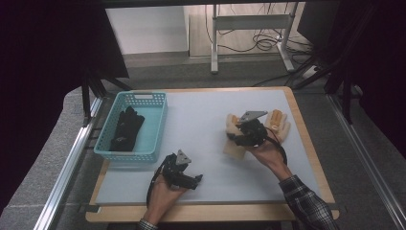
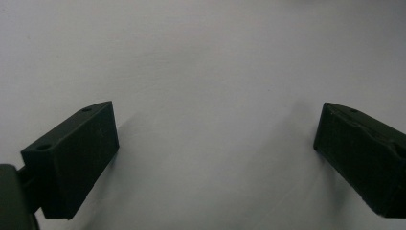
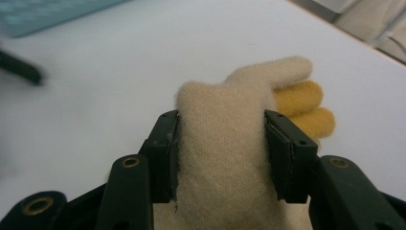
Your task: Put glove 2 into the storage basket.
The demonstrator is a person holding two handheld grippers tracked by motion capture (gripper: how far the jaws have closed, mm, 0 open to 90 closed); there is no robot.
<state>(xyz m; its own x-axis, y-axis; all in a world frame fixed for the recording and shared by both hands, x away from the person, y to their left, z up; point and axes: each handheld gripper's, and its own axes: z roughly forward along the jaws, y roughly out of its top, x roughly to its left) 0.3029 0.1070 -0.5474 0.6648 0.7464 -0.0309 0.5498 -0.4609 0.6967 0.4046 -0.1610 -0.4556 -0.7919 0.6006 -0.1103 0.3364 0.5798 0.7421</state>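
Pinching the cuff of a cream glove (image 3: 222, 158) between its pads, the right gripper (image 3: 221, 139) holds it over the right side of the white table (image 1: 201, 124) (yellow fingertips point away). Near the front edge, the left gripper (image 2: 215, 143) rests with jaws spread, nothing between them. A black glove (image 1: 125, 128) lies in the teal basket (image 1: 158, 125).

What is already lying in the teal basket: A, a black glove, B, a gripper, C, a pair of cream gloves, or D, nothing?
A: a black glove lies inside the teal basket, while the cream glove is clamped in the right gripper.
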